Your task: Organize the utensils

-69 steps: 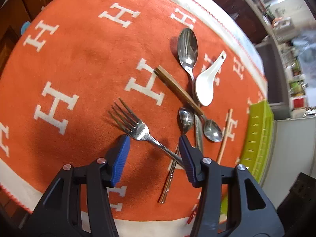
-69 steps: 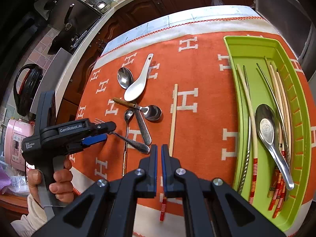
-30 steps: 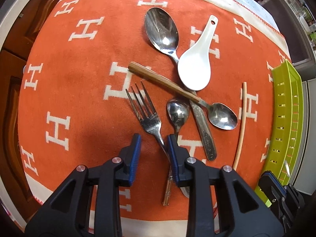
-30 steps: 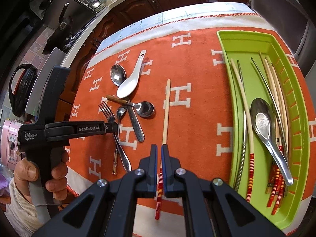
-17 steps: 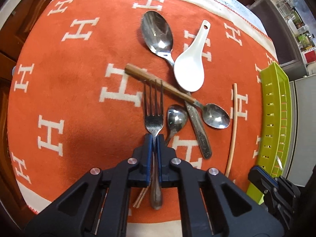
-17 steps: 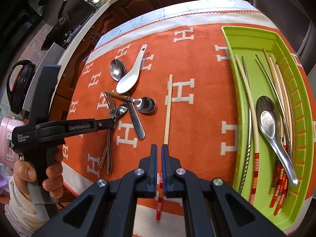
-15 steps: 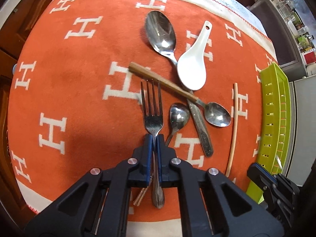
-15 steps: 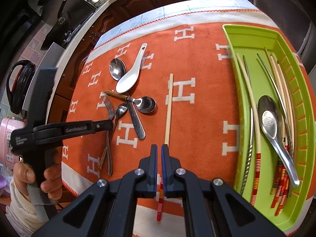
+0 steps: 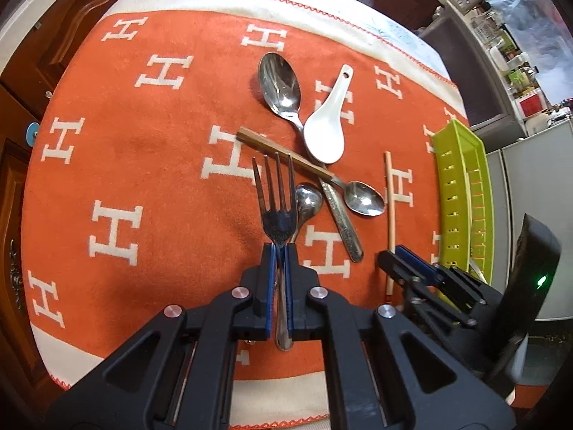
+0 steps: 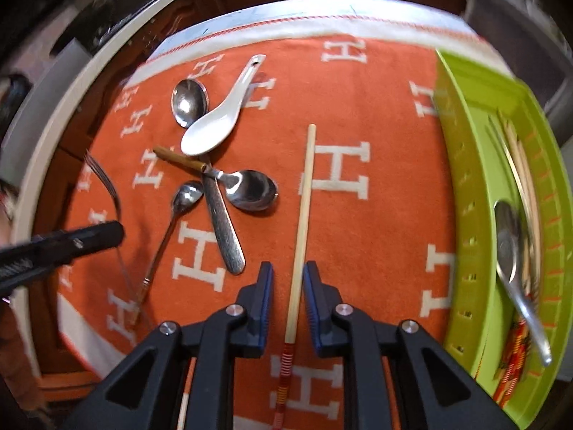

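Utensils are lying partly sorted: several are already resting in the green tray point(image 10: 462, 165) along the tabletop's right edge, while a loose cluster is sitting mid-cloth on the orange cloth point(image 9: 143, 165). I am holding the fork point(image 9: 277, 211) in the left gripper point(image 9: 280, 251), whose jaws are clamped together on its neck, with the tines pointing toward the far edge. The grip is sitting near the head, so I judge the long handle could be swinging or pivoting in the pads as I carry it across, and it could slip out above the small spoon point(image 9: 308, 200) and the other spoons lying just beside it. My right gripper point(image 10: 288, 279) is standing with its jaws apart, having just been opening, with the chopstick point(image 10: 302, 215) lying between the pads but not pressed. If I am closing off-centre, the thin round stick could be rolling aside or tipping up at its striped near end. Both grippers are working near each other, so a collision on the way to the tray is also a risk.
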A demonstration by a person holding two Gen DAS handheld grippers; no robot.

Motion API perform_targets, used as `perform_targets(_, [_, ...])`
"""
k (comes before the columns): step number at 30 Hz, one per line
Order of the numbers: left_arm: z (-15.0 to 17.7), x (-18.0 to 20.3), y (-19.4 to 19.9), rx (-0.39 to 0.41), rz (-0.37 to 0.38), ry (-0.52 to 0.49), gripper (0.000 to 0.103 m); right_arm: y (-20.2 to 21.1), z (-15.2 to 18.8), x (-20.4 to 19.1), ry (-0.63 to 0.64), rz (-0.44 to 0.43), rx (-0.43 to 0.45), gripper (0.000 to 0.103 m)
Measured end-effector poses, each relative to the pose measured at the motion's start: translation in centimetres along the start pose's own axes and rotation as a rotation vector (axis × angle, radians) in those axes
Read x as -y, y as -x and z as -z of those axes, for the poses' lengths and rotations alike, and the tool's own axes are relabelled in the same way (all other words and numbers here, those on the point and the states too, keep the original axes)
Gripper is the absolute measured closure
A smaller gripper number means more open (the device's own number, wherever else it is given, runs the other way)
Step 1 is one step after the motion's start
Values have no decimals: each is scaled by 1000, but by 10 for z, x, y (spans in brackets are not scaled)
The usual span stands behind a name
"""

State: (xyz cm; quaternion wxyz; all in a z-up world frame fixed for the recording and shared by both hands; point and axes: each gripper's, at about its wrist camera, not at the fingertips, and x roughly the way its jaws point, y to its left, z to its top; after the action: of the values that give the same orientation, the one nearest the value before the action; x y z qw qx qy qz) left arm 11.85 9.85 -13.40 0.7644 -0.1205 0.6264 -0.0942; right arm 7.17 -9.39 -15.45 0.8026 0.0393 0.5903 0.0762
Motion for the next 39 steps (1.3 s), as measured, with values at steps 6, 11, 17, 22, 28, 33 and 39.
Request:
perform_targets(6, [8,1,10,37,34,-26,101,1,6,-7,36,70,41,98])
perform_targets(11, [16,10,22,92,58,-70,101,17,11,5,-20,-16,74,98])
perform_targets(17, [31,24,43,160,69,-129,101,47,16,4,-25,-73,136,98])
perform_targets(22, [40,36,57,188,79,-163,101,67,19,7,-37,-95,187,98])
perform_targets(28, [52,58,81,229,94,-223,103,94,26,19,-62,-110,253,98])
perform_targets(33, [59,83,97,264,98,-282,103,116,36,34,-87,-118,296,98])
perform_targets(39, [52,105,86,246,73,-347,103,129,45,52,-117,-133,329,98])
